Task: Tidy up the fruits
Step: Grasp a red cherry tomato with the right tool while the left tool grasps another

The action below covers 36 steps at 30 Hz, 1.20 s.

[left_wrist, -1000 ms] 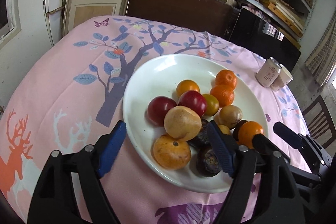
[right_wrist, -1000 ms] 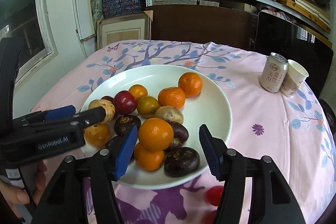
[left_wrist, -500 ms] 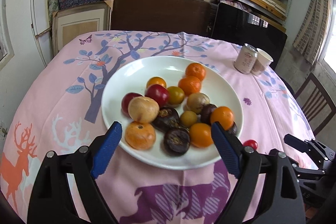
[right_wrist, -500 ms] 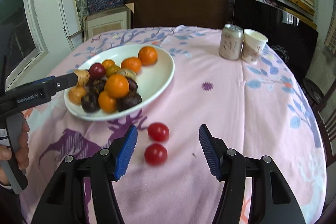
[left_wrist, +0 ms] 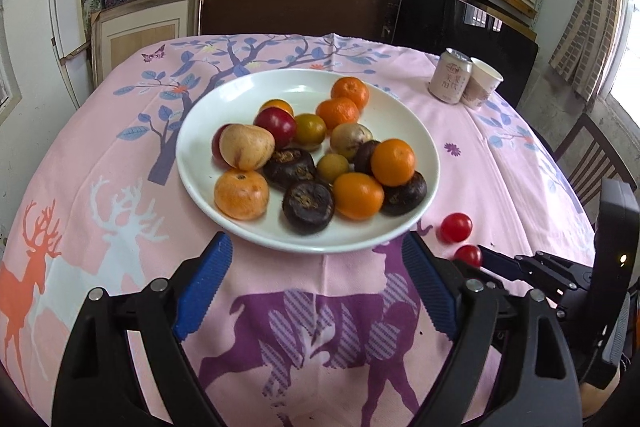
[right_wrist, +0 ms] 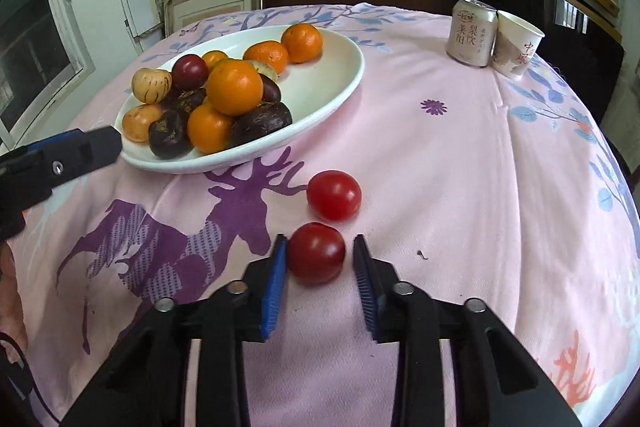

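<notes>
The table wears a matt pink printed cloth (right_wrist: 460,167). The white plate (left_wrist: 384,131) looks glossy, like glazed ceramic. Both tomatoes (right_wrist: 334,195) are smooth and shiny, the dark fruits (left_wrist: 308,205) rough and dull (almost crusty). The can (right_wrist: 472,31) reads as metal, the cup (right_wrist: 516,45) as paper. Ribbed blue pads (right_wrist: 274,285) line matt black plastic tongs.

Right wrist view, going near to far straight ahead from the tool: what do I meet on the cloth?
Right tool → near cherry tomato between its fingers, a gap showing on the right side → far cherry tomato → bare pink tablecloth → drink can beside the paper cup.
</notes>
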Available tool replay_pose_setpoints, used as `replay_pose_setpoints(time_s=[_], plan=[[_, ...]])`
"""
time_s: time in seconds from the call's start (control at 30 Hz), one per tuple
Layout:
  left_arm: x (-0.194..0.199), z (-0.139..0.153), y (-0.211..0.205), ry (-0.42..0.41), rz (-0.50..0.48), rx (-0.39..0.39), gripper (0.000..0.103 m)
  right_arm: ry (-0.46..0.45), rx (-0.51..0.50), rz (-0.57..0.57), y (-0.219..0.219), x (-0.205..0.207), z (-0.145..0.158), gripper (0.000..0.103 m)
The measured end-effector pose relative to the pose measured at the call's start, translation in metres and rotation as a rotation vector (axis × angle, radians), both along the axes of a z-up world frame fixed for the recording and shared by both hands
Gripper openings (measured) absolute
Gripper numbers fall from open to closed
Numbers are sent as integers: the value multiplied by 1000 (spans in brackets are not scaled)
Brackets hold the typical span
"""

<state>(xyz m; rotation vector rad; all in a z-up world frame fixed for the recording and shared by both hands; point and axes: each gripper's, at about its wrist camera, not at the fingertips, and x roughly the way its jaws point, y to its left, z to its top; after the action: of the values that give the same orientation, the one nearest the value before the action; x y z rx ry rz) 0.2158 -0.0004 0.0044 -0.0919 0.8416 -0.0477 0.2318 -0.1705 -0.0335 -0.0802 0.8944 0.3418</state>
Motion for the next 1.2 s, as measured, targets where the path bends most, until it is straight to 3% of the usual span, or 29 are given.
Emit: replay_pose_setpoints(time_s=[0.27, 0.47, 0.77, 0.9, 1.0, 1.1, 1.2], plan=[[-2, -4, -38, 18, -80, 24, 85, -44, 137, -94, -54, -11, 26, 28], [7, -21, -87, 81, -186, 35, 85, -48, 254, -195, -103, -14, 31, 28], [35, -48, -124, 126, -189, 78, 70, -78, 283, -175, -104, -19, 41, 28], [49, -53, -131, 135, -180, 75, 69, -72, 293, -167, -103, -20, 42, 28], [58, -54, -136, 131, -165, 97, 55, -68, 300, -164, -103, -20, 41, 28], [63, -52, -138, 126, -174, 84, 33, -63, 301, -160, -102, -20, 40, 28], [58, -48, -135, 115, -180, 77, 30, -62, 299, -162, -101, -20, 39, 28]])
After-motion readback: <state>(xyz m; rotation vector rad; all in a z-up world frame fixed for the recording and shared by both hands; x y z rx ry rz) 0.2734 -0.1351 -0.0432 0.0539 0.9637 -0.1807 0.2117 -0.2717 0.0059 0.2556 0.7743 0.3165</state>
